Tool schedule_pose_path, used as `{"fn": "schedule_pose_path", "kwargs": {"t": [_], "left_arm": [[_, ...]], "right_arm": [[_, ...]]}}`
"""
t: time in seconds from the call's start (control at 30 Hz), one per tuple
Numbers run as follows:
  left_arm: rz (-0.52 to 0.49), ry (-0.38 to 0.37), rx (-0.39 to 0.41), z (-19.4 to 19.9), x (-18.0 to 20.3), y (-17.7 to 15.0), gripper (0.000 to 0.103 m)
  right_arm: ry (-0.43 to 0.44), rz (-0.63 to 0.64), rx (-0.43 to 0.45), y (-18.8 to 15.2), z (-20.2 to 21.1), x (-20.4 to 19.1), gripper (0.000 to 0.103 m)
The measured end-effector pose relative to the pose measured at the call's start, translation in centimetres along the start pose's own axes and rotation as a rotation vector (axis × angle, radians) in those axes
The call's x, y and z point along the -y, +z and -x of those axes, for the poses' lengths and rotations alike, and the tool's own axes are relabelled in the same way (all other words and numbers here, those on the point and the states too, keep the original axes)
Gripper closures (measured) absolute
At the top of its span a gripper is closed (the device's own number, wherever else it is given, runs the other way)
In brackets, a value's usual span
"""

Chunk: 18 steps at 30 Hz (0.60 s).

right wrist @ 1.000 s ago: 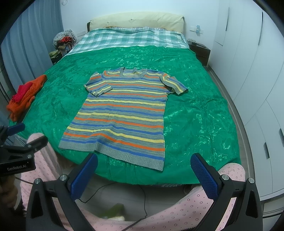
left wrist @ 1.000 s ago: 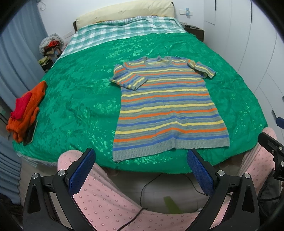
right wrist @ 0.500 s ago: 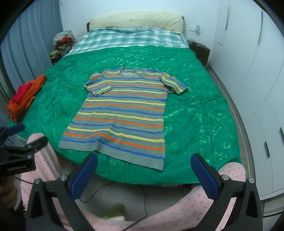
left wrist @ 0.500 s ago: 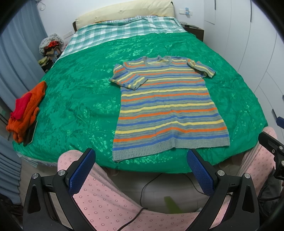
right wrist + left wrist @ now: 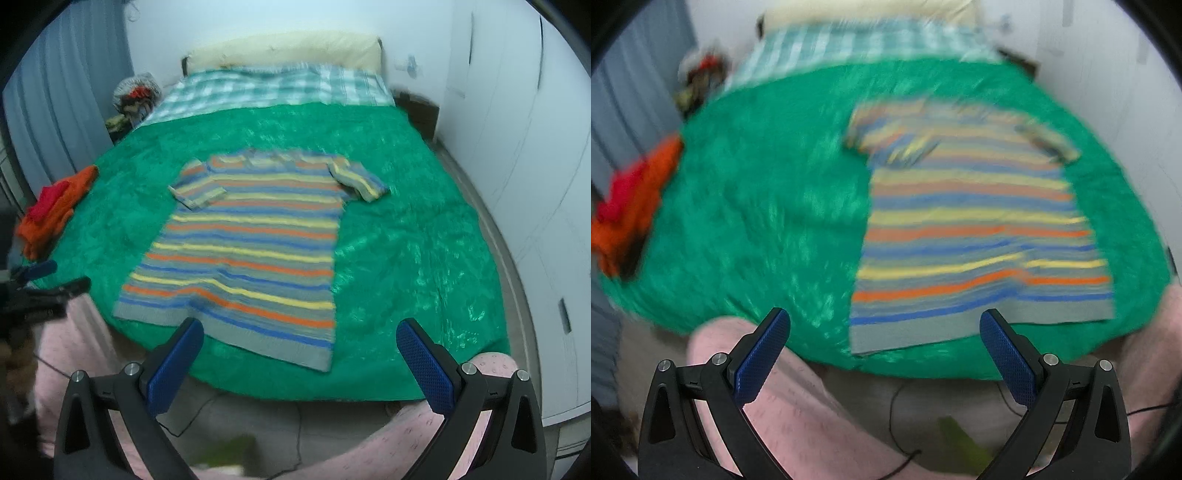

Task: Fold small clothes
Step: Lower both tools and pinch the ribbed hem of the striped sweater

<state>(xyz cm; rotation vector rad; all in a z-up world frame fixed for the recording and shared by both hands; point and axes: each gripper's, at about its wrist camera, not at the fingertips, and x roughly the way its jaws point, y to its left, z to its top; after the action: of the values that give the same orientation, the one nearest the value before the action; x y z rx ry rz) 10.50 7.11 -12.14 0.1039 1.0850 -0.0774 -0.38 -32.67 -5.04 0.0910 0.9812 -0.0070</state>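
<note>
A striped knit T-shirt [image 5: 975, 229] in grey, blue, yellow and orange lies flat, face up, on the green bedspread [image 5: 768, 206], its hem toward me. It also shows in the right wrist view [image 5: 255, 243]. My left gripper [image 5: 884, 321] is open and empty, just short of the hem near the shirt's lower left corner. My right gripper [image 5: 299, 330] is open and empty, over the hem near its lower right part. The left gripper shows at the left edge of the right wrist view [image 5: 48, 280]. The left wrist view is motion-blurred.
An orange and red pile of clothes [image 5: 55, 206] lies at the bed's left edge. A checked sheet [image 5: 273, 88] and a cream pillow [image 5: 284, 48] are at the head. White wardrobes [image 5: 517, 147] stand right, a curtain [image 5: 55, 110] left. My pink-trousered knees [image 5: 798, 406] are below the grippers.
Both grippers have moved forward toward the bed, so the shirt's hem now lies close to the fingertips. Both views have become blurred. The shirt has not moved.
</note>
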Motion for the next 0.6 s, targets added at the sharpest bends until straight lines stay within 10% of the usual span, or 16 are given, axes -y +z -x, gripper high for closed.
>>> {"fn": "schedule_pose_path", "kwargs": {"t": [0.2,0.3,0.37,0.4,0.43,0.6], "left_arm": [[0.099,-0.223,-0.233,-10.1,-2.3,-0.2,0.027],[0.059,-0.180,-0.236,-10.9,-1.2,-0.2,0.032],[0.033,-0.174,-0.223,-10.6,-0.7,-0.2,0.082],[0.026,-0.201,-0.234,-10.5,-0.6,-0.2,0.099],[0.038,-0.215,-0.247,-10.5,-0.9,0.0,0.099],[0.030,-0.218,-0.226,-7.4,-2.5,0.1,0.100]], "right_arm": [[0.276,-0.278,-0.324,-1.6,-12.0,6.6,0.005],[0.349,-0.358,-0.415,-3.1,-16.3,6.8,0.026],[0.369,-0.358,-0.429,-3.5,-17.3,6.5,0.045],[0.412,-0.331,-0.438,-3.6,-17.7,5.8,0.082],[0.417,-0.331,-0.443,-3.6,-17.4,5.7,0.098],[0.324,-0.204,-0.406,-2.2,-12.4,5.6,0.098]]}}
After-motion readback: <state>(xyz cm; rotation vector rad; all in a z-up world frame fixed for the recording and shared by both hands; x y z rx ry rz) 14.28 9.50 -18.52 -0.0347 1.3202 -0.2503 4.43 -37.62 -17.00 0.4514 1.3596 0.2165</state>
